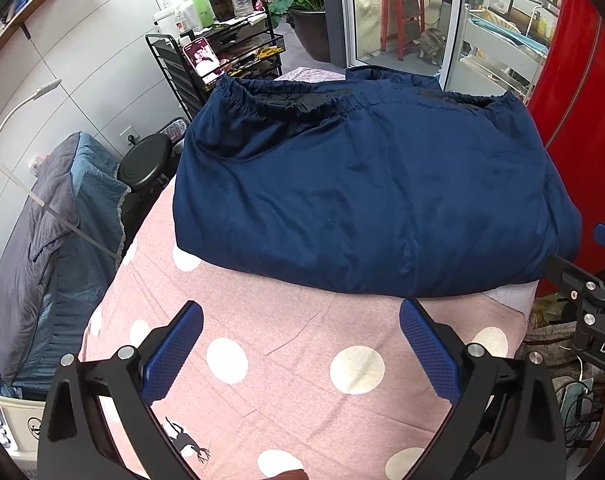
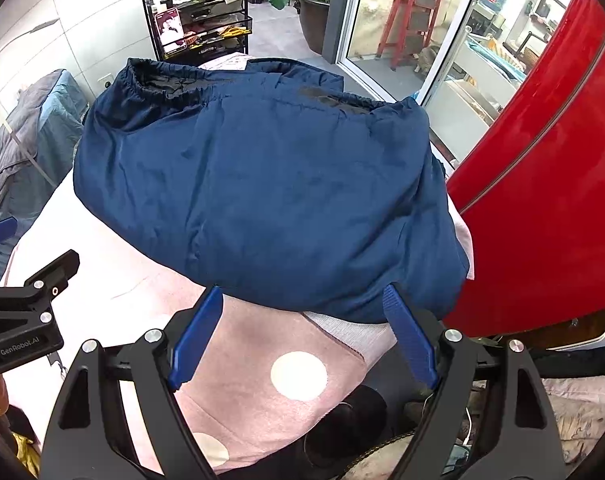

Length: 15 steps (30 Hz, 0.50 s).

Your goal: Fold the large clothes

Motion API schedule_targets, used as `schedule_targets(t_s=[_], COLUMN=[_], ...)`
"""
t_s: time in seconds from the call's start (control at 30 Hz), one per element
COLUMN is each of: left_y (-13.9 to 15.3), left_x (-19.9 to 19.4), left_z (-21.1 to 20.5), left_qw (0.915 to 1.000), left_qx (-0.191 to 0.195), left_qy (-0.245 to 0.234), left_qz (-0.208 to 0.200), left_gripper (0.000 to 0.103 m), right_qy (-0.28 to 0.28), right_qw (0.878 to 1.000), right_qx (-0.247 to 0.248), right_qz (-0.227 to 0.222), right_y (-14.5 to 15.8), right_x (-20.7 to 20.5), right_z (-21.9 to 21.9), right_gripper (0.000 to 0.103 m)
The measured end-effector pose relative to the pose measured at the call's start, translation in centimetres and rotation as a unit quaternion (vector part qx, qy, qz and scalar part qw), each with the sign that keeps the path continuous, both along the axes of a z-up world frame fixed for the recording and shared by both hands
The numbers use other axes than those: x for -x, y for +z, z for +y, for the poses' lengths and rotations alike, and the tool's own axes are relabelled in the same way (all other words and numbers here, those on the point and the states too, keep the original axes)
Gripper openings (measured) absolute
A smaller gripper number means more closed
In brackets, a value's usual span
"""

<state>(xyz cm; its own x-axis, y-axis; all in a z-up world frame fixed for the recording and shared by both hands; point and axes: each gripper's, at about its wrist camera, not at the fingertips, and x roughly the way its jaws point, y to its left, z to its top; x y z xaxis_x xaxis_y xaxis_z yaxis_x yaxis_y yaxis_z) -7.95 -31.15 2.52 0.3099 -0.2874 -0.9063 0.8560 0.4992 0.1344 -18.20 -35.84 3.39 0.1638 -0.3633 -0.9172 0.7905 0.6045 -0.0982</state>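
A large navy blue garment [image 1: 366, 192] with elastic hems lies folded in a thick bundle on a pink polka-dot sheet [image 1: 286, 360]. My left gripper [image 1: 300, 310] hovers open over the bare sheet, just short of the bundle's near edge, with nothing between its blue pads. In the right wrist view the same garment [image 2: 262, 192] fills the middle. My right gripper [image 2: 304, 292] stands open at its near edge, fingertips level with the fold and touching nothing I can make out. Each gripper shows at the edge of the other's view.
A red cabinet [image 2: 542, 200] stands close on the right of the table. A black wire shelf with bottles [image 1: 226, 40] and a black stool [image 1: 144, 160] are at the back left. A grey-blue covered couch [image 1: 42, 260] lies left. Glass doors [image 1: 402, 12] are behind.
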Motion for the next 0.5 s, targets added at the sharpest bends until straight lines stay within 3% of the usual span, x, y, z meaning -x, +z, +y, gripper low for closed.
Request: schedule_targets(t_s=[0.5], left_y=[-0.22], left_x=[-0.11], left_z=[-0.19], left_qw=[0.9999], left_qx=[-0.001], left_qy=[0.001], left_qz=[0.015], left_gripper=[0.097], right_qy=[0.004], right_qw=[1.000], right_qx=[-0.003], right_qz=[0.001], right_y=[-0.16], right_x=[-0.07], right_z=[-0.15], right_gripper=[0.082])
